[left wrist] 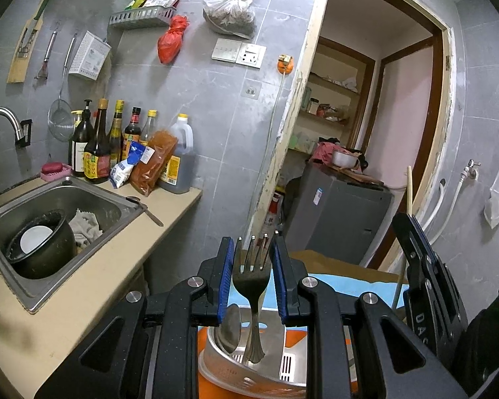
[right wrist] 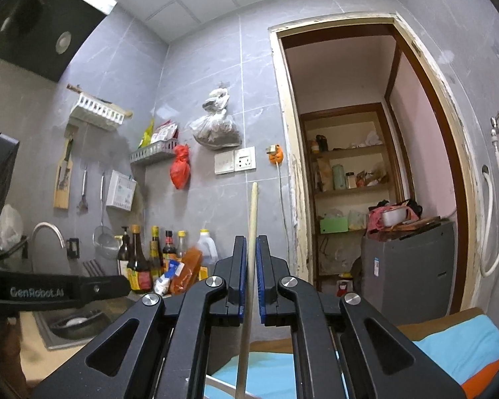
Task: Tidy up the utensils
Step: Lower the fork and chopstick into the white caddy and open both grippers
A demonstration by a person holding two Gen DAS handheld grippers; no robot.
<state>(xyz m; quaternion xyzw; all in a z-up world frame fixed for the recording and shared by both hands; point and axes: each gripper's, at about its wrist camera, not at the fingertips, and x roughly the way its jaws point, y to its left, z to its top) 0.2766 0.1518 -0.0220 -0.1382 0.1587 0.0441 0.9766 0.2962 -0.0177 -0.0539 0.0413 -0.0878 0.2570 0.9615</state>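
A: What do the grippers hold?

B: The left gripper (left wrist: 252,266) pinches a fork (left wrist: 252,286), tines up, handle hanging over a metal utensil holder (left wrist: 249,370), likely to drop it in beside a spoon (left wrist: 231,327). The right gripper (right wrist: 251,276) is clamped on a pale chopstick (right wrist: 250,249), upright.

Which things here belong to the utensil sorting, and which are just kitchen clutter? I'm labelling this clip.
Job:
- fork, tines up, in left claw
- chopstick, in right claw
- metal utensil holder
- spoon inside it

Lying about:
- sauce bottles
- pot in sink
- red bag
- strainer
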